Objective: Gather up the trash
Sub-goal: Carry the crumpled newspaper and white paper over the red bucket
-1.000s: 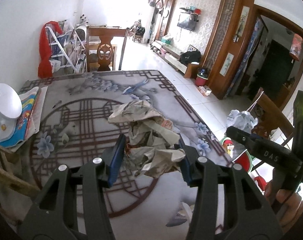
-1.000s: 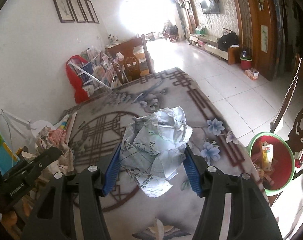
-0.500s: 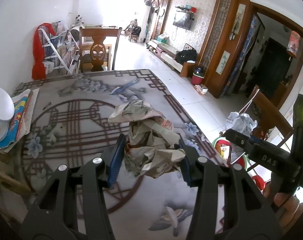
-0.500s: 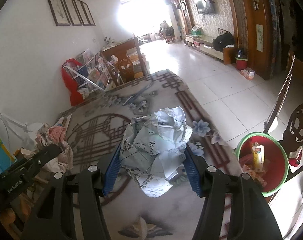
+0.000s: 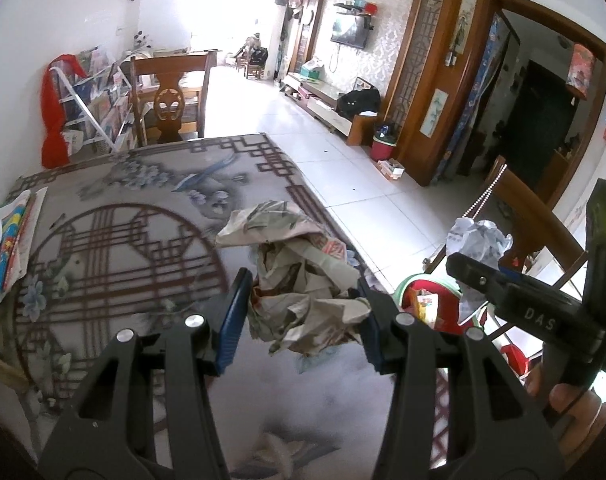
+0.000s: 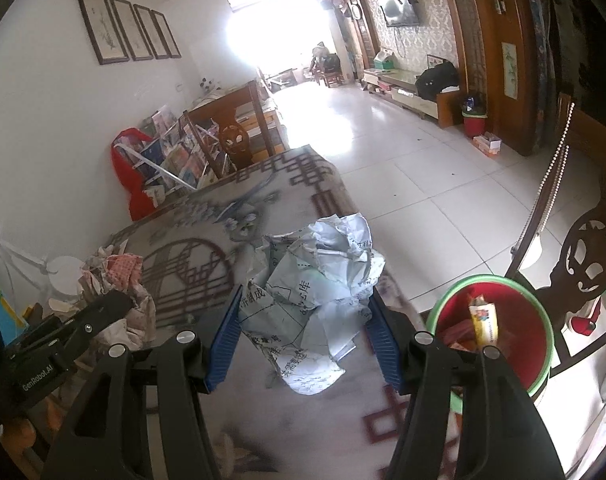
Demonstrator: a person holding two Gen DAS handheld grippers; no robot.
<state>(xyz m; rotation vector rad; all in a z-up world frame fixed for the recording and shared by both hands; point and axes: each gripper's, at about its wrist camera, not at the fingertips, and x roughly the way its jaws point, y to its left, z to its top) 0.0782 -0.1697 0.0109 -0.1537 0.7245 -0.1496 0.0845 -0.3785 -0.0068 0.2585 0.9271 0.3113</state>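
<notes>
My left gripper point(image 5: 301, 316) is shut on a crumpled brownish newspaper wad point(image 5: 299, 280), held above the patterned table point(image 5: 115, 240). My right gripper point(image 6: 305, 332) is shut on a crumpled white printed paper wad point(image 6: 319, 284), near the table's right edge. A red bin with a green rim point(image 6: 499, 332) stands on the floor just right of the table, with a snack wrapper point(image 6: 483, 320) and other trash inside. In the left wrist view the right gripper point(image 5: 475, 268) with its white paper wad point(image 5: 479, 240) shows over that bin point(image 5: 419, 300). The left gripper's dark body point(image 6: 63, 336) shows in the right wrist view.
A carved wooden chair point(image 6: 591, 264) stands right beside the bin. Another chair point(image 5: 171, 100) and a magazine rack with a red cloth point(image 5: 55, 112) are past the table's far end. A white lamp base point(image 6: 63, 276) and colourful booklets point(image 5: 11, 248) lie at the table's left.
Both grippers have carried their paper wads to the right across the table, toward its right edge. The red bin now looms larger and closer in both views. Jaws unchanged.
</notes>
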